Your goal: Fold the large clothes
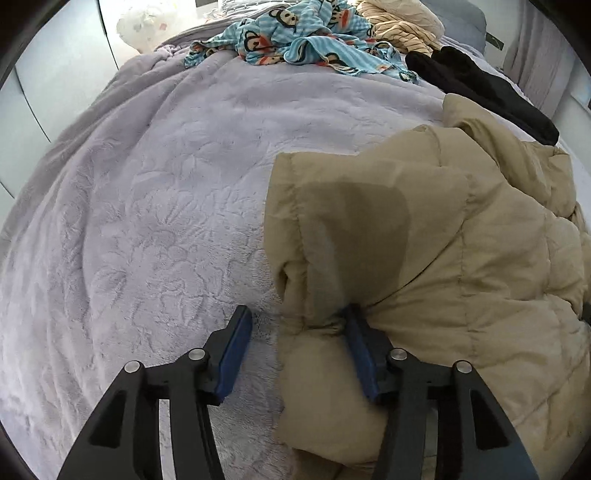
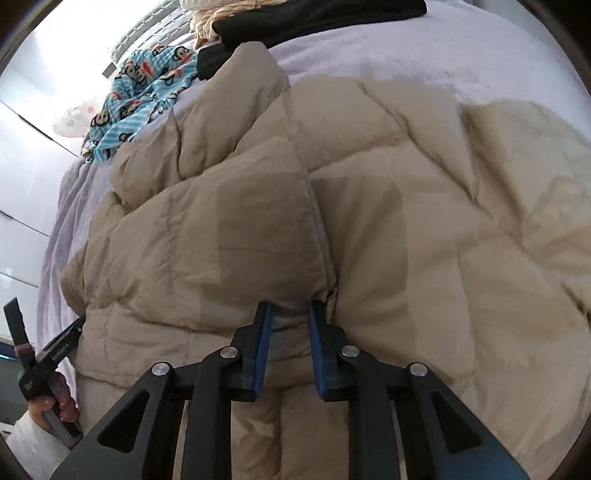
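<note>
A tan quilted puffer jacket (image 1: 443, 258) lies on a lavender blanket (image 1: 147, 184) covering the bed. It fills most of the right wrist view (image 2: 406, 221). My left gripper (image 1: 297, 325) is open, its fingers spread wide. The jacket's left edge lies between them, with the right pad (image 1: 360, 350) against the fabric and the left pad (image 1: 236, 350) over bare blanket. My right gripper (image 2: 290, 317) is closed to a narrow gap on a thick fold of the jacket at its near edge. The left gripper's handle and the hand holding it (image 2: 48, 369) show at lower left.
A blue monkey-print garment (image 1: 303, 40) lies crumpled at the far end of the bed, next to a beige striped garment (image 1: 402, 26) and a black garment (image 1: 480, 88). White wardrobe doors (image 1: 55, 74) stand to the left.
</note>
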A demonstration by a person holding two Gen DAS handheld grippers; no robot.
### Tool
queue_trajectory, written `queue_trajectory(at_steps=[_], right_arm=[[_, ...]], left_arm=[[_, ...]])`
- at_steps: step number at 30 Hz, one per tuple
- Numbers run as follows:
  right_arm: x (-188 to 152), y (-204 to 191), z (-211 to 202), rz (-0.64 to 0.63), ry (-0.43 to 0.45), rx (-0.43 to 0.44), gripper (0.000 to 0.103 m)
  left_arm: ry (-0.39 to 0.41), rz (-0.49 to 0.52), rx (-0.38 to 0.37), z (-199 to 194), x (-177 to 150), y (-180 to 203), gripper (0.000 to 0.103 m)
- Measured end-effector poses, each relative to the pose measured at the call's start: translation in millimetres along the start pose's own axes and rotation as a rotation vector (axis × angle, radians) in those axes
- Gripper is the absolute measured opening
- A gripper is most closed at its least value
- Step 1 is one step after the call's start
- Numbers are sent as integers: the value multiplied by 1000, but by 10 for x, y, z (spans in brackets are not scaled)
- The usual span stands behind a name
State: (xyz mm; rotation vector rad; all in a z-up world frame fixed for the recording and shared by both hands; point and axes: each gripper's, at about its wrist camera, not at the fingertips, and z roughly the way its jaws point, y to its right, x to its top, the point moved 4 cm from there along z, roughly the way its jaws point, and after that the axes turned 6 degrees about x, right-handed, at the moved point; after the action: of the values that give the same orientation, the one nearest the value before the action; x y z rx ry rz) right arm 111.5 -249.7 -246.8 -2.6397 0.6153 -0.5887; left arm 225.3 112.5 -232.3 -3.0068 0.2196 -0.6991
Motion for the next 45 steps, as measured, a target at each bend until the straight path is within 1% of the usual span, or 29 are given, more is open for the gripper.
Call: queue_trajectory(at_steps=[1, 2, 3, 4, 5, 7, 8, 9, 10, 12, 14, 15, 16, 17, 18, 19, 20, 24, 25, 26, 28, 32, 36, 38, 40, 42, 44, 45], right_arm=[[26, 40, -9, 8, 4, -9, 11], [37, 60, -10, 24, 4, -13, 9], [42, 87, -31, 44, 9, -23, 10], [24, 123, -91, 52, 15, -57, 10], [3, 152, -161, 55, 20, -76, 13], [-30, 215, -309, 68, 28, -69, 17], [-46, 239, -367, 74, 30, -69, 20], [-68, 261, -434, 82, 33, -65, 30], [-91, 284, -500, 96, 36, -56, 43], [-146, 333, -628, 139, 45, -31, 54], [-231, 424, -769, 182, 50, 0, 56], [-276, 475, -826, 206, 47, 18, 60], [-319, 515, -872, 232, 46, 40, 65], [-336, 527, -884, 250, 48, 57, 69], [-372, 565, -925, 270, 50, 78, 77], [-398, 599, -958, 283, 51, 90, 81], [-410, 623, -978, 294, 53, 100, 81], [-490, 816, -1107, 337, 62, 137, 84], [-510, 884, -1148, 351, 66, 148, 90], [-528, 944, -1187, 363, 70, 156, 92], [-545, 1056, -1261, 386, 85, 169, 103], [-580, 1322, -1437, 419, 121, 191, 103], [-595, 1637, -1618, 454, 201, 185, 103], [-601, 1833, -1687, 485, 215, 158, 103], [-603, 2067, -1752, 510, 200, 99, 103], [-603, 2283, -1803, 531, 191, 67, 103], [-579, 2544, -1880, 565, 217, 42, 103], [-557, 2666, -1922, 582, 234, 38, 103]], left_arm=[[-3, -7, -5, -4, 2, -13, 55], [-6, -9, -1, -19, 12, -13, 55], [-8, -10, 7, -38, 13, -12, 55], [-11, -14, 20, -74, 12, -6, 55], [-11, -18, 32, -121, 25, -5, 55], [-2, -20, 46, -270, 41, 11, 55], [3, -16, 45, -347, 40, 30, 55], [8, -11, 43, -430, 39, 30, 55], [11, -4, 43, -507, 28, 66, 55], [14, 18, 32, -675, -16, 173, 55], [-1, 42, 12, -797, -66, 334, 55], [-7, 47, 3, -836, -84, 387, 55], [-15, 54, -13, -888, -119, 475, 63], [-21, 58, -30, -936, -155, 575, 88], [-14, 59, -42, -999, -190, 680, 96], [-1, 62, -50, -1058, -219, 769, 101], [7, 80, -66, -1116, -255, 907, 101], [-24, 123, -114, -1214, -355, 1348, 102], [-33, 131, -125, -1222, -371, 1444, 102], [-40, 139, -133, -1233, -393, 1548, 102], [-43, 157, -145, -1273, -432, 1767, 102], [-54, 210, -156, -1301, -493, 2197, 102], [-94, 236, -169, -1304, -570, 2514, 102], [-113, 230, -172, -1295, -594, 2644, 102], [-118, 231, -172, -1286, -604, 2738, 102], [-127, 234, -157, -1266, -614, 2819, 102], [-149, 243, -181, -1255, -632, 2907, 101], [-147, 244, -180, -1255, -623, 2923, 101]])
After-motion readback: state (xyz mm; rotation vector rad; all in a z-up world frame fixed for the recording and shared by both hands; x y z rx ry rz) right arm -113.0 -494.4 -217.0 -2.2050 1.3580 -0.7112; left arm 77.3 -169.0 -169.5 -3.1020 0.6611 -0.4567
